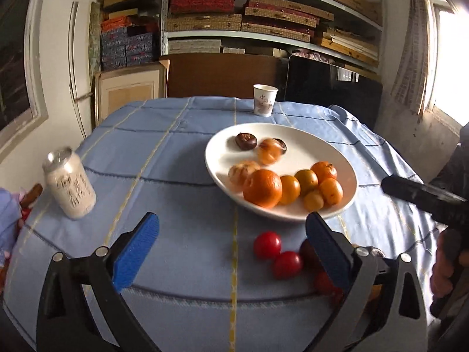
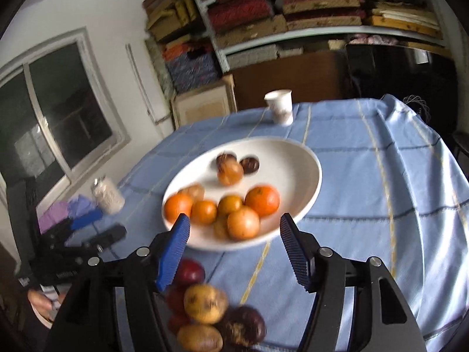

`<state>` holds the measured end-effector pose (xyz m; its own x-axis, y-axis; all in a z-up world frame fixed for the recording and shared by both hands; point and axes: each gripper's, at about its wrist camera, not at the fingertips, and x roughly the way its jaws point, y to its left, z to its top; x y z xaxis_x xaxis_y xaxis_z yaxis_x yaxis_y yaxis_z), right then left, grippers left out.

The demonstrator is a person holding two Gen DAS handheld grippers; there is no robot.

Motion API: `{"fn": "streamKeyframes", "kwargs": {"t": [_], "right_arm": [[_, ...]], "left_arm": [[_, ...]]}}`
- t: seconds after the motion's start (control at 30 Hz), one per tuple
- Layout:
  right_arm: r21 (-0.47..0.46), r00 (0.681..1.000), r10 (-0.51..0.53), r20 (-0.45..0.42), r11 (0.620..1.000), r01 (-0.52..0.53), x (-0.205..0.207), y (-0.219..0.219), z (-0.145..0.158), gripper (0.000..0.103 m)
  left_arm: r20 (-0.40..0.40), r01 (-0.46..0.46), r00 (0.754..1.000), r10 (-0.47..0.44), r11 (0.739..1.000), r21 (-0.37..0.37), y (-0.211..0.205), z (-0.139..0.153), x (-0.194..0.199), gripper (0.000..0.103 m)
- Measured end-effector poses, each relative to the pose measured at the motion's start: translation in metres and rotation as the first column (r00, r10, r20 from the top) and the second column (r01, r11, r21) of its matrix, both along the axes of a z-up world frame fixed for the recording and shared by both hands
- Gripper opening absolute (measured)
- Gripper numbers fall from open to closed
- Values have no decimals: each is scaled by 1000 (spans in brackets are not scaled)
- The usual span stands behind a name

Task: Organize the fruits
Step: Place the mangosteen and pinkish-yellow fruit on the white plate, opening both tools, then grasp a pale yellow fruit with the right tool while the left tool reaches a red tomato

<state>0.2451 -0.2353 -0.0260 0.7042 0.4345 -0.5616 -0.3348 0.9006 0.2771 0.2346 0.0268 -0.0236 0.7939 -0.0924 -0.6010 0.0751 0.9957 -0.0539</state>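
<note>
Two grippers hang over a table draped in a blue cloth (image 1: 181,176), both facing a white plate (image 1: 225,135) that serves as the landmark. On the plate sit several oranges (image 1: 262,187) and smaller tangerines toward its near side, with two dark round fruits (image 1: 245,141) toward its far side. One peeled-looking fruit between them is blurred.

Loose fruit lies off the plate, on the cloth at its near edge. The left view shows red fruits (image 1: 266,245) there, just in front of the plate rim. The right view shows the same cluster lower down: a dark red fruit (image 2: 189,272), two yellowish spotted ones (image 2: 205,303) and a dark purple one (image 2: 241,325), touching each other.

The left gripper (image 1: 231,234) has its blue pads spread wide, holding nothing. The right gripper (image 2: 234,246) is likewise spread and empty. The cluster lies below the right gripper's left pad (image 2: 173,256) and slightly behind its tips, so that tool would likely need to pull back and drop down. For the left gripper the red fruits sit just ahead, nearer its right pad. These fruits are round, with no long axis to favour.

Beyond the plate stands a paper cup (image 1: 265,99); a can (image 1: 69,186) stands well to the plate's left.
</note>
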Motion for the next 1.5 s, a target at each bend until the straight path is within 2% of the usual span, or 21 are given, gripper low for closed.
{"fn": "streamKeyframes", "kwargs": {"t": [0.07,0.17,0.33,0.5,0.77,1.03,1.27,1.4,1.5], "right_arm": [[-46,1000,0,1,999,0,-6,5,-5,65],[-68,1000,20,-7,998,-21,-12,11,-10,65],[-38,977,196,-85,979,-200,-21,31,-19,65],[-121,962,252,-107,957,-264,-28,56,-28,65],[-145,959,247,-137,953,-267,-29,61,-34,64],[-177,961,244,-131,948,-265,-29,65,-35,64],[-248,962,246,-115,931,-268,-33,75,-38,64],[-217,965,228,-129,943,-252,-29,70,-38,64],[-177,969,198,-151,959,-223,-21,62,-40,57]], "left_arm": [[-18,12,1000,-12,1000,11,-1,-4,-3,98],[-27,16,1000,-15,1000,18,-3,-6,-5,98],[-38,-1,999,3,999,32,-4,-7,-4,98],[-42,-3,999,4,1000,31,-3,-7,-3,98],[-39,6,999,-4,998,55,-7,-8,-2,98],[-60,-4,998,6,999,43,-3,-10,2,98],[-82,-7,997,10,999,41,-2,-13,5,98],[-82,-7,997,10,999,42,-2,-13,5,98],[-84,-6,996,10,999,41,-2,-13,5,98]]}}
